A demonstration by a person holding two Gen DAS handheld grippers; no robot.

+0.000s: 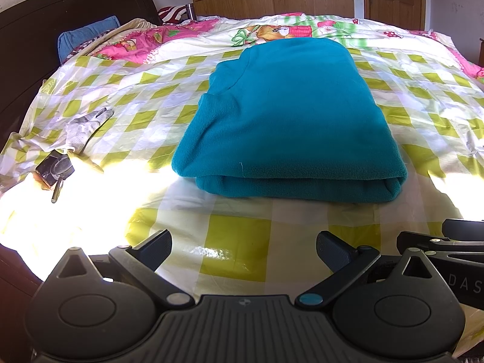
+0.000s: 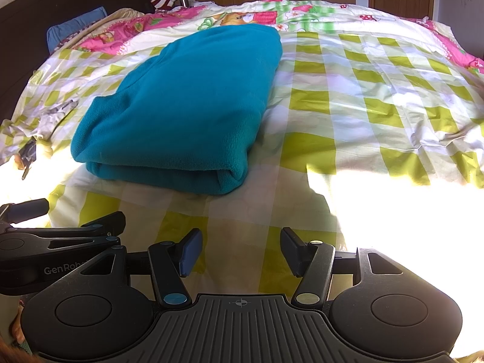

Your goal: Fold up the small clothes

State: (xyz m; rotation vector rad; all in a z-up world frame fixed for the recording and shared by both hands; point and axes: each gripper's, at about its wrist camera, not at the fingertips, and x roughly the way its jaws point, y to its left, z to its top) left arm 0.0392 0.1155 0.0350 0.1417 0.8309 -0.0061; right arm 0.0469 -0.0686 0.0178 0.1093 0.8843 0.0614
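Folded teal fleece [image 1: 290, 115], long axis away from both parted tools

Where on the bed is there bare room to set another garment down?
Right of the folded teal fleece, checkered sheet lies bare up to the pink quilt. A bare strip also separates the fleece from both open claws. The left side is crowded: glove, small black device.

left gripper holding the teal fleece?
No, the left gripper is open and empty, short of the folded teal fleece.

Teal fleece garment [image 1: 290, 115]; green-and-white checked sheet [image 1: 127, 121].
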